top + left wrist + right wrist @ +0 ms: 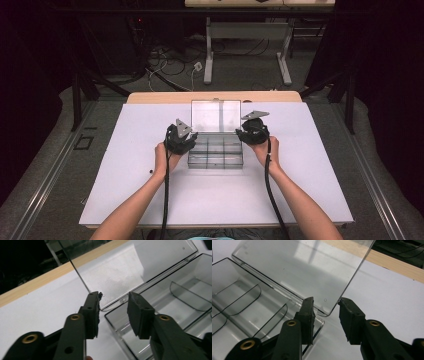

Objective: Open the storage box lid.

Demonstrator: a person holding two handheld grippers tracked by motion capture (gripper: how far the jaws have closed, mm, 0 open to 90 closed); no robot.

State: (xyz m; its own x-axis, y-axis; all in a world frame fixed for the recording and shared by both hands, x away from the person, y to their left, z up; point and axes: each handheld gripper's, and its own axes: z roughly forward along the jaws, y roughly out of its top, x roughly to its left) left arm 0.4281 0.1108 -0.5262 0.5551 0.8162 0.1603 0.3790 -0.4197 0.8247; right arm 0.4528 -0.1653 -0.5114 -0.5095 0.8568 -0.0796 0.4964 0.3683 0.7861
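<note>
The white table (150,190) bore a clear compartment box (216,152) at centre, its lid (216,116) raised at the back for access. Left gripper (113,306) and right gripper (325,307) flanked the lid's lower corners, jaws partly apart, apparently gripping nothing.

Clear compartment box (215,153), lid (216,116) raised at twelve o'clock; left gripper (181,138) at nine, right gripper (252,132) at three, on white table (150,190).

Your white table (150,165) is evenly lit from overhead while the room around it falls to near black. Glare whitens the clear box's raised lid (294,270), and the high view is soft and grainy.
</note>
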